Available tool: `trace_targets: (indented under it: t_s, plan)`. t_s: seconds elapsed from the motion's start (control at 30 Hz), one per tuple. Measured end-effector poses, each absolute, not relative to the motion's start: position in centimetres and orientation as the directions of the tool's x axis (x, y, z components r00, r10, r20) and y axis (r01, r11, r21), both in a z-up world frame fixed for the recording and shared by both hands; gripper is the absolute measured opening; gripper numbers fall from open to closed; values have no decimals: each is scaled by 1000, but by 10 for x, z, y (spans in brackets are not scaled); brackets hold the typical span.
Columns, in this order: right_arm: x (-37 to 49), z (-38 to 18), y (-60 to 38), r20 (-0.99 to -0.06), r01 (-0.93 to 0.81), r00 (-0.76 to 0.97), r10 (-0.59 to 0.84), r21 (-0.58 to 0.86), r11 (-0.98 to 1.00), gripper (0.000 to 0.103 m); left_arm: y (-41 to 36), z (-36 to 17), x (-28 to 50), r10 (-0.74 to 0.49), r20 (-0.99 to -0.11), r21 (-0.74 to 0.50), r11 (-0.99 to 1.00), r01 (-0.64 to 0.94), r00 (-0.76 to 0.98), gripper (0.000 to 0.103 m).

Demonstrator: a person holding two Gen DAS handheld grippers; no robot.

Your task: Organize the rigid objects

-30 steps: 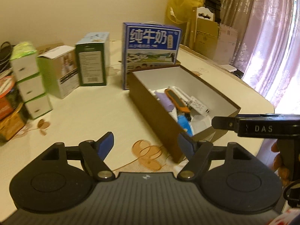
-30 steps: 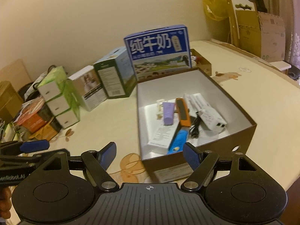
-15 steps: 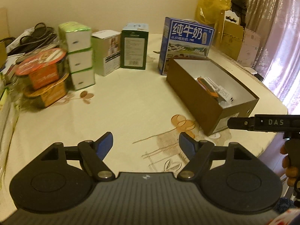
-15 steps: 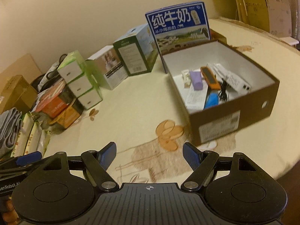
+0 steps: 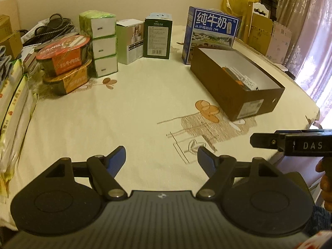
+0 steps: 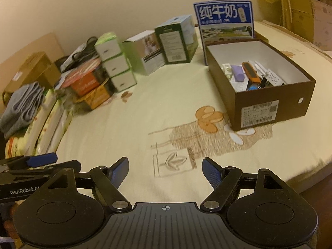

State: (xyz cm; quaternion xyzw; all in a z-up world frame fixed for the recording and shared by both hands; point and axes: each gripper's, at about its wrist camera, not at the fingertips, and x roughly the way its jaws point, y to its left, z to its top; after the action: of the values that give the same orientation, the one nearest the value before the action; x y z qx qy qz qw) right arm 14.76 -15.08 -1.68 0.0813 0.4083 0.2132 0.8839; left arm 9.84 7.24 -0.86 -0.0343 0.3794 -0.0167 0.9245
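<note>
Both our claws, left claw (image 5: 161, 157) and right claw (image 6: 165, 169), are spread wide and hold nothing. The small things sit in the brown box (image 6: 267, 101) on the bench (image 5: 128, 108). We should check that nothing is left outside.

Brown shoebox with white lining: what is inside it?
Inside the brown shoebox: a purple tube, an orange-edged tool, a white power strip, something blue. Anything beneath them is covered.

Both wrist views low over near table edge, facing far wall; share brown box (image 5: 238, 92) (image 6: 267, 101).
</note>
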Motion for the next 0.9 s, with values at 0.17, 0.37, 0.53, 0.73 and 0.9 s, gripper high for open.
trace_targets:
  t_s: [0.17,0.37,0.53,0.73,0.9]
  plan:
    - [131,-24,-154,-715,-336,552,430,282,899,75,67,-10,81,-19,-702,-59,998,-31,712,73]
    - [122,-31,-159,-727,-357,525,443,284,890,75,61,-10,68,25,-710,-32,997,-68,704,72]
    - [118,-32,-161,-723,-367,519,455,292,883,75,55,-11,61,46,-715,-19,996,-84,698,72]
    - [115,-31,-163,-718,-380,515,469,299,875,75,49,-12,56,55,-721,-8,996,-88,690,72]
    - [112,-32,-161,-715,-389,512,476,302,870,75,44,-11,53,60,-718,4,997,-82,693,72]
